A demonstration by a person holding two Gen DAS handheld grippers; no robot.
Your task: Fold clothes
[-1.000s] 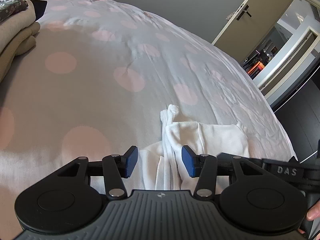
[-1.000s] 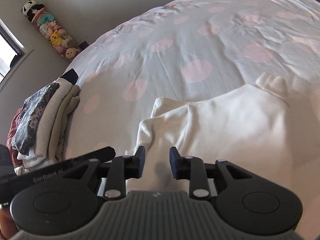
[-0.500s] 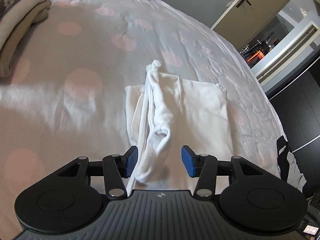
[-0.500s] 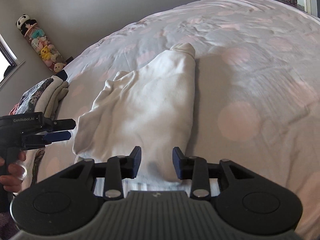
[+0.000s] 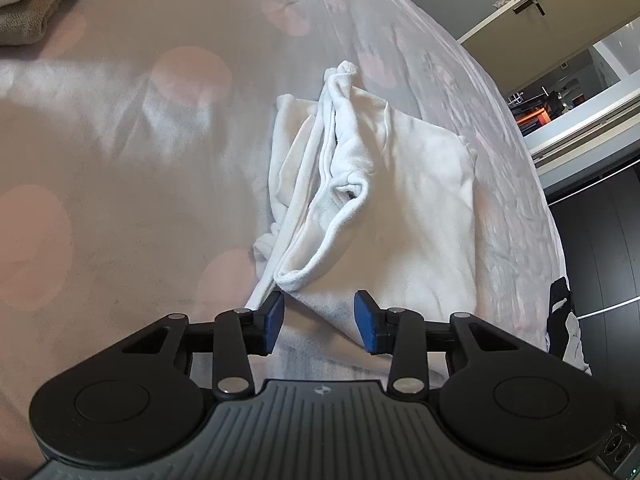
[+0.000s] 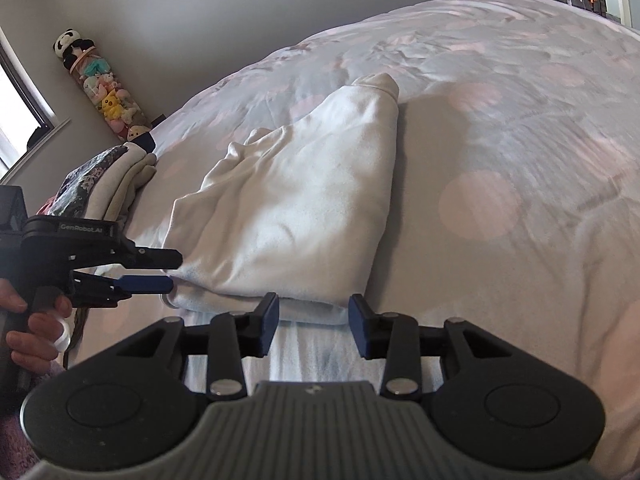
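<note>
A white garment (image 5: 400,208), folded lengthwise, lies on the grey bedcover with pink dots (image 5: 120,160). Its loose sleeve and layered edges run along its left side in the left wrist view. My left gripper (image 5: 320,320) sits at the near left corner. Its jaws are closing with that corner between them, and a gap still shows at the pads. The right wrist view shows the same garment (image 6: 296,200), with the left gripper (image 6: 168,272) at its left corner. My right gripper (image 6: 314,322) is over the near hem, jaws opening, pads clear of the cloth.
A stack of folded clothes (image 6: 112,184) sits at the left edge of the bed (image 6: 500,140). A column of plush toys (image 6: 100,88) stands by the wall. A door (image 5: 540,20), dark floor (image 5: 600,240) and a black-and-white item (image 5: 560,308) lie beyond the bed's right edge. A person's hand (image 6: 32,320) grips the left gripper's handle.
The garment went from spread out to folded lengthwise. Both grippers drew back to its near end. The left jaws narrowed; the right jaws widened.
</note>
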